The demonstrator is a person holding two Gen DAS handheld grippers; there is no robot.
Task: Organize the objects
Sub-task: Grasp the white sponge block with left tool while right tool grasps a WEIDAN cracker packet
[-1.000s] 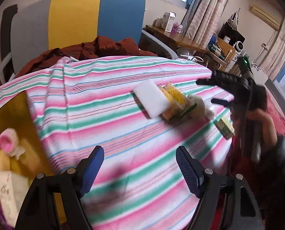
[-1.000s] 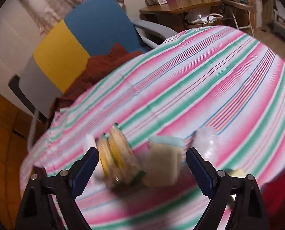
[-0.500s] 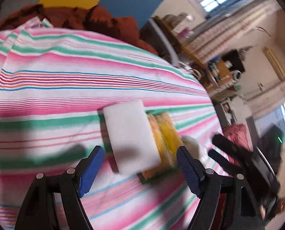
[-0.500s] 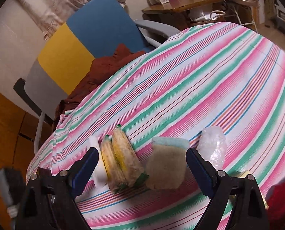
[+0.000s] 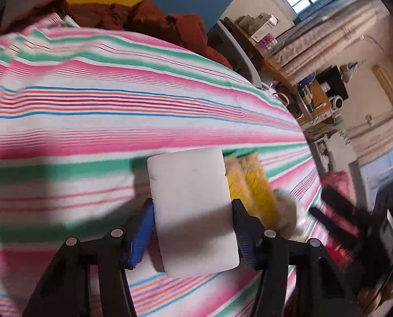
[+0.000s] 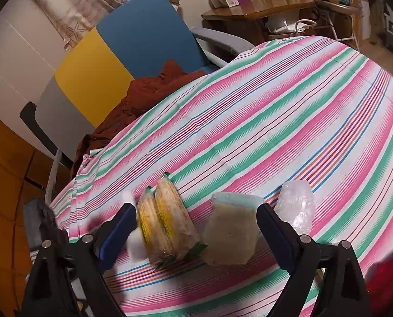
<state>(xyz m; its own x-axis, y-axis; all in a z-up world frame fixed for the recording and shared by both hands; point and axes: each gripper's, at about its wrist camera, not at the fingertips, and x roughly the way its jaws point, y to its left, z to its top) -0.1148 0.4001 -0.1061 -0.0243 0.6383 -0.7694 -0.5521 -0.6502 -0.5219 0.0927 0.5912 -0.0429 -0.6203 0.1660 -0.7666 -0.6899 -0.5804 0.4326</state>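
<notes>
A white sponge block [image 5: 193, 211] lies on the striped tablecloth [image 5: 104, 111]. My left gripper [image 5: 192, 222] is closing around it, and its blue pads [image 5: 143, 227] touch the block's two sides. Right beside the block lie two yellow wrapped packs [image 5: 252, 185]. In the right wrist view those packs [image 6: 167, 219] and a beige sponge with a pale blue layer [image 6: 230, 232] sit between the wide-open fingers of my right gripper [image 6: 193, 235], which touches nothing. The white block [image 6: 134, 240] shows blurred at the left pad. A clear plastic bag [image 6: 296, 206] lies to the right.
A chair with grey, yellow and blue panels [image 6: 117, 60] stands behind the table with a rust-brown garment [image 6: 149, 89] on it. A wooden desk with boxes [image 6: 257, 10] is at the back. The cloth's far half [image 6: 275, 105] carries nothing.
My left gripper moved in over the white sponge and narrowed from wide open until its pads meet the block's sides. The right gripper stayed where it was, open.
</notes>
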